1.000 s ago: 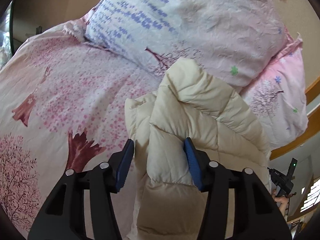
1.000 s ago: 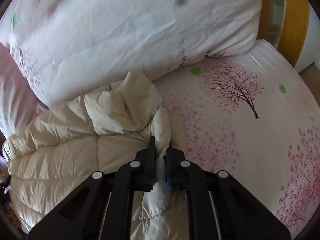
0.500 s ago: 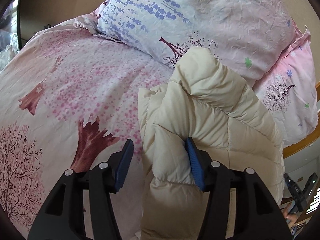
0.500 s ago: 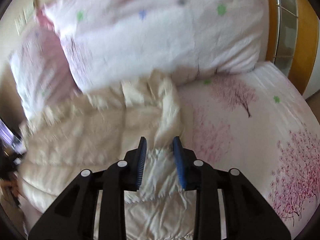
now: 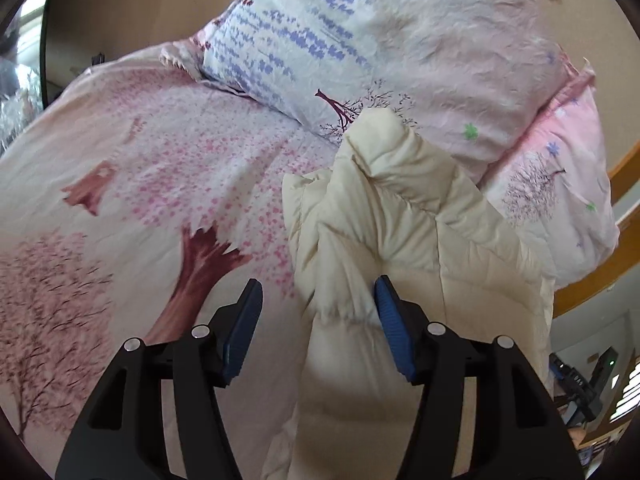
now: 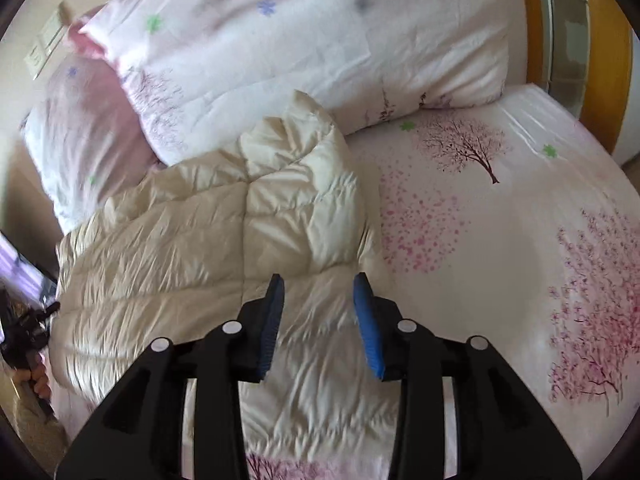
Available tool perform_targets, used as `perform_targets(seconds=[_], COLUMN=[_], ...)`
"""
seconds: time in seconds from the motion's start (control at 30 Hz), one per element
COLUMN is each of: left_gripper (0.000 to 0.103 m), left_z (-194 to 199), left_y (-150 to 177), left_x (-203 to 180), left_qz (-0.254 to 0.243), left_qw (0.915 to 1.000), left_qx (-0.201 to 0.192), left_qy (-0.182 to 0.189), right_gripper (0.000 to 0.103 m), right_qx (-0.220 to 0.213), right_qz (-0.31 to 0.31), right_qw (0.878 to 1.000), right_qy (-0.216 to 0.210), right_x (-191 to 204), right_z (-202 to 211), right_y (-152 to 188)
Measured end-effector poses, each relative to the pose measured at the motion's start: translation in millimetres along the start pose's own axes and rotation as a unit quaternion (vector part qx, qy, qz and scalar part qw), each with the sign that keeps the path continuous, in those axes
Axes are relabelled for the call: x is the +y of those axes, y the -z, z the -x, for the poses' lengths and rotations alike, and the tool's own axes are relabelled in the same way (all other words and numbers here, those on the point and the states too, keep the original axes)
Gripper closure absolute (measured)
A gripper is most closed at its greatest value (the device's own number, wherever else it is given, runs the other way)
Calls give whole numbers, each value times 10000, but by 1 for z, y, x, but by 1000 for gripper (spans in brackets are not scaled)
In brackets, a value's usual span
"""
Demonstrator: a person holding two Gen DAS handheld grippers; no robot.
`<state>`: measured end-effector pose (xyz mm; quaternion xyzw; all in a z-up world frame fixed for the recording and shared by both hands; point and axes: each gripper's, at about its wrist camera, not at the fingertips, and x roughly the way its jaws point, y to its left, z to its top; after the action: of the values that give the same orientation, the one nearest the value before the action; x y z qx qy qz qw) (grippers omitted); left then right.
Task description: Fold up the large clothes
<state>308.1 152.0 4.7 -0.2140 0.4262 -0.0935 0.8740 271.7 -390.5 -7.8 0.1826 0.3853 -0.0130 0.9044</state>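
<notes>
Cream quilted fabric, puffy and stitched into soft panels, makes up the jacket point(image 6: 224, 240), which is laid in a rumpled fold on the bedsheet point(image 6: 500, 240), its upper end bunched against the pillows. The sheet is smooth cotton printed with pink blossom trees and dark red trunks (one large trunk is seen just left of the jacket in the left wrist view). A big crinkled pillow point(image 5: 400, 40) with lavender sprigs is propped behind the jacket point(image 5: 420, 240), and a paler quilted one point(image 6: 320, 40) dotted with green and blue flowers is seen from the right wrist.

The left gripper point(image 5: 318, 300) is spread wide: its right blue ribbed pad is pressed into a fold of the jacket, while the left pad is held clear over the sheet, so nothing is pinched. The right gripper point(image 6: 318, 292) is seen with its jaws opening, poised above the jacket's lower panel; fabric lies beneath the gap but is not clamped.

A wooden bed frame point(image 6: 600, 60) is visible at the far right, a beige wall point(image 5: 140, 0) behind the pillows.
</notes>
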Motion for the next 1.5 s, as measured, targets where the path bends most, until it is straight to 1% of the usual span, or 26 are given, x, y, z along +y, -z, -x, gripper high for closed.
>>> perform_targets(seconds=[0.13, 0.17, 0.23, 0.27, 0.3, 0.37, 0.43, 0.5, 0.57, 0.6, 0.67, 0.77, 0.83, 0.87, 0.93, 0.97, 1.0, 1.03, 1.07, 1.1, 1.17, 1.23, 1.37, 1.5], left_gripper=[43, 43, 44, 44, 43, 43, 42, 42, 42, 42, 42, 42, 42, 42, 43, 45, 49, 58, 69, 73, 84, 88, 91, 92], left_z=[-5, -7, -5, -1, 2, 13, 22, 29, 32, 33, 34, 33, 30, 28, 25, 22, 21, 19, 19, 18, 20, 27, 54, 89], left_y=[7, 9, 12, 10, 10, 13, 20, 29, 38, 42, 50, 58, 62, 64, 68, 70, 70, 71, 72, 71, 69, 67, 64, 67], left_x=[1, 1, 3, 5, 7, 14, 26, 37, 45, 48, 52, 49, 43, 40, 32, 29, 29, 29, 30, 30, 31, 33, 38, 54], left_qz=[-19, 3, 91, 122, 150, 239, 371, 572, 741, 817, 956, 1013, 1017, 1042, 1047, 1036, 1047, 1088, 1129, 1171, 1257, 1264, 1232, 1305], left_qw=[9999, 9998, 9995, 9992, 9987, 9972, 9956, 9928, 9903, 9889, 9862, 9844, 9827, 9812, 9801, 9801, 9798, 9790, 9781, 9772, 9753, 9749, 9732, 9703], left_qx=[154, 202, 289, 334, 377, 424, 491, 595, 658, 688, 756, 786, 851, 887, 898, 897, 903, 883, 859, 825, 706, 537, 162, -214], left_qy=[-67, -59, 79, 190, 306, 565, 706, 867, 976, 1031, 1119, 1207, 1293, 1362, 1430, 1435, 1446, 1478, 1522, 1569, 1673, 1752, 1934, 2026], right_gripper=[66, 65, 56, 44, 35, 29, 28, 28, 28, 28, 28, 28, 31, 36, 45, 57, 62, 72, 78, 82, 85, 87, 88, 88], right_qx=[481, 500, 482, 460, 417, 332, 449, 710, 928, 991, 1130, 1334, 1390, 1377, 1407, 1421, 1427, 1410, 1365, 1321, 1212, 1135, 1032, 1082], right_qz=[271, 289, 202, 36, -72, -366, -675, -1170, -1559, -1652, -1839, -2007, -2055, -2095, -2170, -2235, -2277, -2310, -2358, -2383, -2389, -2348, -2128, -1812], right_qw=[9981, 9979, 9984, 9989, 9989, 9979, 9953, 9877, 9786, 9759, 9693, 9590, 9550, 9533, 9495, 9463, 9438, 9417, 9390, 9373, 9360, 9358, 9365, 9356], right_qy=[284, 300, 221, -59, -206, -418, -520, -753, -976, -1027, -1174, -1494, -1624, -1682, -1779, -1851, -1925, -2000, -2099, -2172, -2285, -2373, -2589, -2829], right_x=[12, 11, 11, 7, 4, -8, -25, -49, -68, -74, -79, -80, -76, -76, -76, -78, -79, -81, -82, -82, -81, -76, -62, -40], right_z=[-25, -30, -25, -15, -10, 5, 11, 11, 6, 1, -1, -10, -11, -12, -15, -16, -17, -17, -15, -13, -4, 5, 27, 43], right_y=[11, 15, 12, 10, 9, 8, 9, 18, 27, 29, 37, 46, 48, 50, 50, 52, 54, 56, 58, 59, 59, 57, 59, 66])
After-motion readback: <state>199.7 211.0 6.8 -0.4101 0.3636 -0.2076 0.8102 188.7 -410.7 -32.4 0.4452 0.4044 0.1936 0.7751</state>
